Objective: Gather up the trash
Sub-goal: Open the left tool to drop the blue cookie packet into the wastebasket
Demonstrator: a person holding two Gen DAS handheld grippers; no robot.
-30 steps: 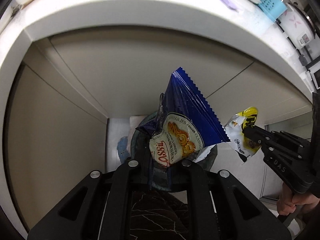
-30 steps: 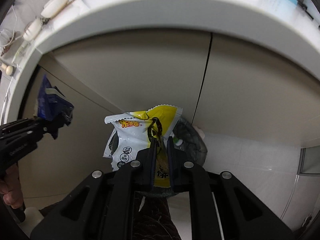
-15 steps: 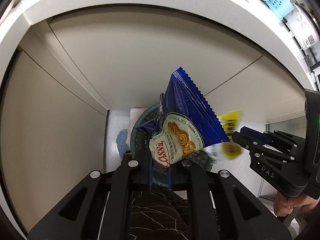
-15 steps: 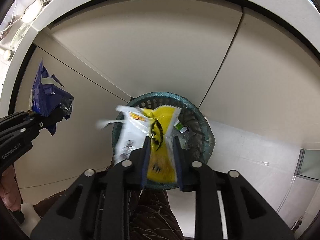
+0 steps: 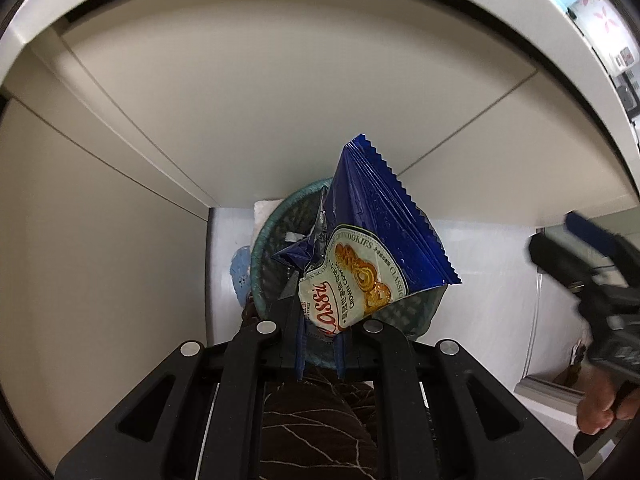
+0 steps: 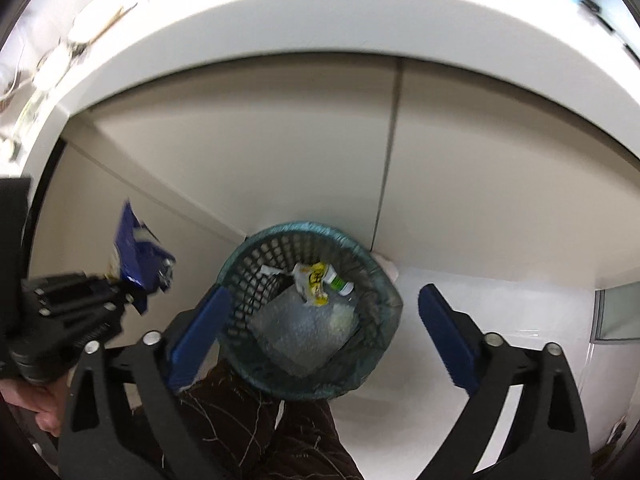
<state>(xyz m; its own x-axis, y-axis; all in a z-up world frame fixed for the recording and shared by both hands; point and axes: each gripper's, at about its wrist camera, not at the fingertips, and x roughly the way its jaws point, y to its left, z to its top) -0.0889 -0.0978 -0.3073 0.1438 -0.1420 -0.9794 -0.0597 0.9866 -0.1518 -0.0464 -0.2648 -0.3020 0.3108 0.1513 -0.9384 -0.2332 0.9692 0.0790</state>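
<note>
Bin (image 6: 308,312) dead centre under the right gripper (image 6: 320,320), green mesh, standing on the pale floor (image 6: 460,300) hard against the cream cabinet doors (image 6: 280,140). Already loaded: yellow-and-white wrapper (image 6: 311,283) lying inside near the far wall, at about twelve o'clock of the bin's middle, beside a small green-capped bottle (image 6: 340,285) and over a clear crinkled bag (image 6: 304,332). Half the job done, by the look of it.

Right gripper opening, blue pads (image 6: 448,340) flung wide to either side of the bin, nothing between them. Yellow wrapper well below and clear of those pads.

Still to go: blue cookie packet (image 5: 372,248), pinched at its lower edge in the left gripper (image 5: 320,344), jaws pressed together on it. Packet standing up at twelve o'clock from the jaws, hanging right over the bin's rim (image 5: 272,220) in the left wrist view. From the right wrist view, same packet (image 6: 138,264) out at nine o'clock of the bin, not yet inside.

Next, probably: ease left gripper over the opening, let go. More trash on the surface (image 6: 240,40) above? Too blurred to tell.
</note>
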